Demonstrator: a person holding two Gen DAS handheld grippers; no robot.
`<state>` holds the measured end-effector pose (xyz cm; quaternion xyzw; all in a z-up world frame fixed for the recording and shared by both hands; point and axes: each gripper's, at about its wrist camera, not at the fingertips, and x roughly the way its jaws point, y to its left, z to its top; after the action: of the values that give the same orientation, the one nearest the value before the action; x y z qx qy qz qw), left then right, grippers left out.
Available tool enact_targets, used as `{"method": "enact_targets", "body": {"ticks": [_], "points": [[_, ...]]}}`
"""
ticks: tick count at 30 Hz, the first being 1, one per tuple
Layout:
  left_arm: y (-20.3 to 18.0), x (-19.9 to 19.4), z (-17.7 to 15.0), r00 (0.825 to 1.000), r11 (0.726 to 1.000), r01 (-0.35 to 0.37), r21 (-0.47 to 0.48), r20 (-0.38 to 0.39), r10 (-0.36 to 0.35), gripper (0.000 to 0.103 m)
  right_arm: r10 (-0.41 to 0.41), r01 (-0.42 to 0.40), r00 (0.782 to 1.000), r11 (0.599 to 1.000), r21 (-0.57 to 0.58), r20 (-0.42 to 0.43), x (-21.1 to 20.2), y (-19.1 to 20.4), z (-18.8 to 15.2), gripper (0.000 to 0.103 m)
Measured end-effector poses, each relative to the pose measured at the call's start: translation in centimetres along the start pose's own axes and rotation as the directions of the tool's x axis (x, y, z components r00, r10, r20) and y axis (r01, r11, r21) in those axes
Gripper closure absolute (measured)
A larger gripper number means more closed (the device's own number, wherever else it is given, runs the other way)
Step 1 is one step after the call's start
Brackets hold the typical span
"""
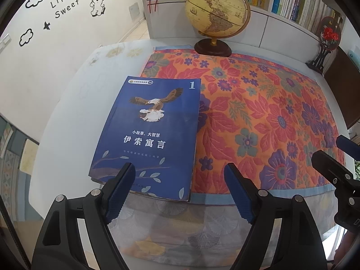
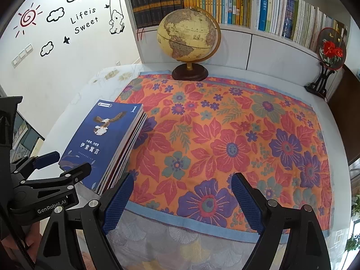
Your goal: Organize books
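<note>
A floral cloth (image 2: 225,135) covers the table (image 1: 67,123) below bookshelves (image 2: 225,4). A stack of books (image 2: 105,144) (blue cover on top) lies at left. The left gripper (image 1: 180,189) and the right gripper (image 2: 182,200) both hover with fingers spread, holding nothing.

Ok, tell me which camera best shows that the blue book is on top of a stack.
The right wrist view: it sees the stack of books from the side, page edges layered under the blue book. The left wrist view looks down on the cover, hiding most of what lies beneath.

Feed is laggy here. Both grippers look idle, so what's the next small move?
Probably ease the open left gripper down onto the near edge of the blue book stack; it hangs just above it, while the open right gripper hovers over bare floral cloth.
</note>
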<state>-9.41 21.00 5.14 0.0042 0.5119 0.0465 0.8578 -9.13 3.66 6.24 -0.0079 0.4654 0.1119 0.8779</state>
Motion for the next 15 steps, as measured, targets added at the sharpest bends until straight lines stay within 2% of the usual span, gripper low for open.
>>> {"method": "enact_targets", "body": {"ticks": [15], "points": [[-0.07, 0.06, -0.02, 1.000, 1.000, -0.002, 0.000, -0.003, 0.002, 0.023, 0.001, -0.001, 1.000, 1.000, 0.000, -0.002, 0.16, -0.02, 0.02, 0.016]]}}
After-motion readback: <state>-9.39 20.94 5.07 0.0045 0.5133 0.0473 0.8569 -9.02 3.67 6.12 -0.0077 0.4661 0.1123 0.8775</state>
